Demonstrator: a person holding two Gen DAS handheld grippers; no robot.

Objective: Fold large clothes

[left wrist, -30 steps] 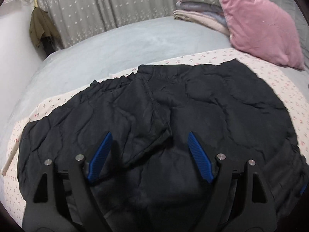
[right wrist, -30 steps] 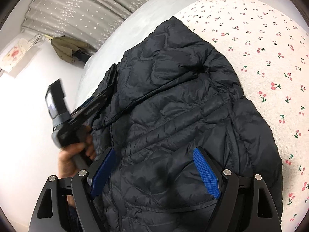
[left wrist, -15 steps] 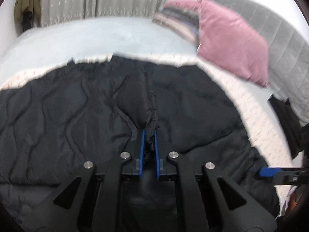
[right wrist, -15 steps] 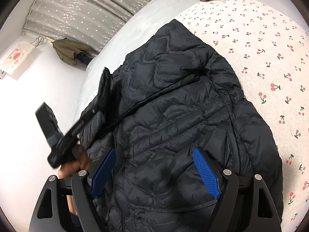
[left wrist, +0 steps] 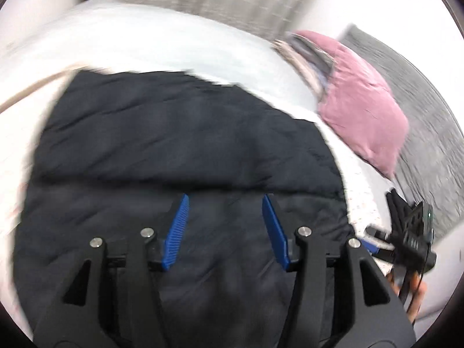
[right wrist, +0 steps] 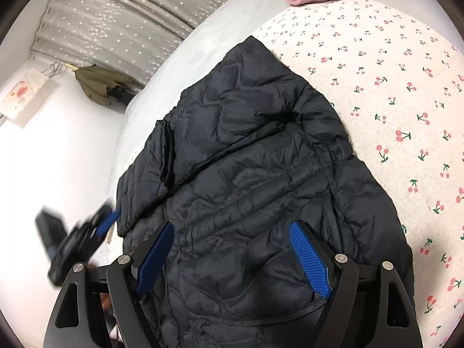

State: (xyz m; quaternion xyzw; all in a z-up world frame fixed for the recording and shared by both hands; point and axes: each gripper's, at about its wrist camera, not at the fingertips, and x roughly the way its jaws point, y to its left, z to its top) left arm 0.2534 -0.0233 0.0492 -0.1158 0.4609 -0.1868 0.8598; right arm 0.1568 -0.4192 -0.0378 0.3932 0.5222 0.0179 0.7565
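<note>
Left jaws: wide apart, nothing between them; the left gripper (left wrist: 224, 226) hangs over the near part of the jacket (left wrist: 185, 156); half a second ago these jaws were pinched on a ridge of fabric near the jacket's middle, so that hold has been let go

Right jaws: wide, empty; the right gripper (right wrist: 232, 253) hovers over the jacket's (right wrist: 246, 174) near hem, much as it did a second ago

What changed: in the right view a flap (right wrist: 150, 174) now lies doubled over at 9 o'clock, where the jacket earlier spread flat; the left view is blurred, so that gripper is swinging

Meaning: my reading is that one side fold has just been laid and released; the other side and the lengthwise fold are not yet done

Jacket: black, quilted, lying on the cherry-print sheet (right wrist: 391, 87), its far end toward 12 o'clock

Edges: the jacket's 3 o'clock edge runs clean along the sheet in the right view; the folded 9 o'clock edge sits close to the bed's (right wrist: 203, 46) side, with white floor or wall just beyond

Open room: bare sheet from 1 to 4 o'clock in the right view, wide enough for a sweep; grey bedding free at 11 to 12 o'clock

Obstacles: pink pillow (left wrist: 362, 98) at 2 o'clock in the left view, well apart from the jacket; the grippers themselves sit near each other at the near hem
</note>
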